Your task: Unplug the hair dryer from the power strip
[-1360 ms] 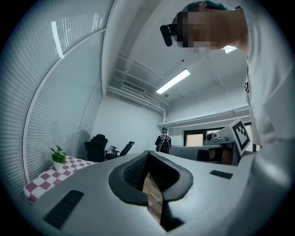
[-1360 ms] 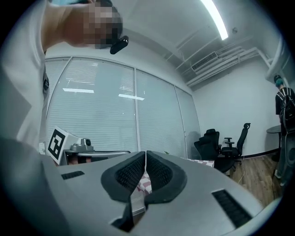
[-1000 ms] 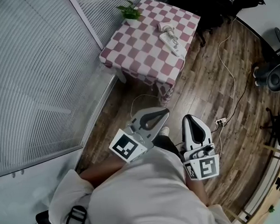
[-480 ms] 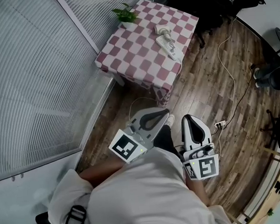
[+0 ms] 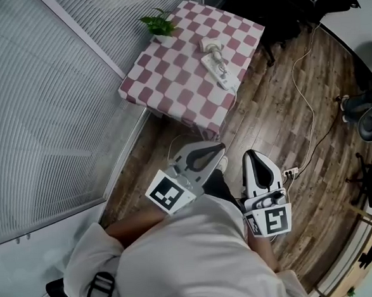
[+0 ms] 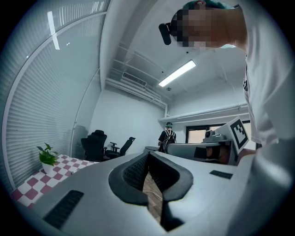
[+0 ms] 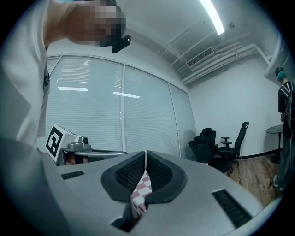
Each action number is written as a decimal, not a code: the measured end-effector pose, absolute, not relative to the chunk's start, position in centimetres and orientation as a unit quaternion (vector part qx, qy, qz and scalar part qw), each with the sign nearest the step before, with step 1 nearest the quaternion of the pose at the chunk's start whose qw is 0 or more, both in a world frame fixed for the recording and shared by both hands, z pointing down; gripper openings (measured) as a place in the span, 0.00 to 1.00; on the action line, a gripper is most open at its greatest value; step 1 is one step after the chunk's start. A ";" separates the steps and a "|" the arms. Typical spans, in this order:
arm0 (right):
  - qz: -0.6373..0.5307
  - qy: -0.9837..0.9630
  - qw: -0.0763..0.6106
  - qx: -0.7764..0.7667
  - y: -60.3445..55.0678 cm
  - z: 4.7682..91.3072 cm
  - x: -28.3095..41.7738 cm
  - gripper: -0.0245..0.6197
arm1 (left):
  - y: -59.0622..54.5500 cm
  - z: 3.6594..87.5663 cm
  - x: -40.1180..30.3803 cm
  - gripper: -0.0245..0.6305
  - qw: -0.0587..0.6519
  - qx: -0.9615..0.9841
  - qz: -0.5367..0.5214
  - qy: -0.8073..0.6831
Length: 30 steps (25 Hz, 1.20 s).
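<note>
Lower centre of the head view, just past the person's white shirt [image 5: 199,251]: left gripper [image 5: 219,150] & right gripper [image 5: 254,154] side by side, both w/ jaws pressed together, nothing between them, well short of the table [image 5: 168,76]. Wood floor [image 5: 278,100] lies between. Upper centre: table in red-white check cloth; white power strip [image 5: 218,69] near its right edge, hair dryer [image 5: 209,46] just beside the strip's far end, 1 potted plant [image 5: 157,23] at the far corner
</note>
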State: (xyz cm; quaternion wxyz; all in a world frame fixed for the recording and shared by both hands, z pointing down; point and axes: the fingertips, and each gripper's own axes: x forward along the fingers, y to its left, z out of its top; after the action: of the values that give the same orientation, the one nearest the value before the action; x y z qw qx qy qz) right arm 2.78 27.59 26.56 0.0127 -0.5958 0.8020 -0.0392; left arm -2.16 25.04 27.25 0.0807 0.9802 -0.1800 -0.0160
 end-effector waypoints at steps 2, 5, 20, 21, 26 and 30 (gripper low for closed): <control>-0.038 0.805 0.012 -0.592 26.3 26.5 4.2 0.09 | 23.6 27.1 -0.8 0.08 0.078 0.979 -0.015 -0.186; -0.037 0.808 0.013 -0.588 24.5 26.0 6.5 0.09 | 21.8 26.7 1.4 0.08 0.074 0.978 -0.013 -0.192; -0.055 0.828 0.014 -0.558 17.7 27.1 15.2 0.09 | 15.3 27.4 9.6 0.08 0.079 0.969 0.001 -0.233; -0.058 0.830 0.014 -0.555 17.4 27.3 15.3 0.09 | 15.0 27.5 9.7 0.08 0.079 0.968 0.004 -0.237; -0.064 0.838 0.014 -0.542 15.9 27.9 15.6 0.09 | 13.5 28.2 10.1 0.08 0.080 0.964 0.009 -0.252; -0.065 0.842 0.013 -0.535 14.8 28.1 15.7 0.09 | 12.7 28.3 10.2 0.08 0.079 0.963 0.013 -0.259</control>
State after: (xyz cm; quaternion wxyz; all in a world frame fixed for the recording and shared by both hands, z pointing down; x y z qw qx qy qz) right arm 15.70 14.84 28.07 0.0135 -0.5354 0.8420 -0.0655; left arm 10.21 12.69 28.33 0.0785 0.9626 -0.2590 0.0131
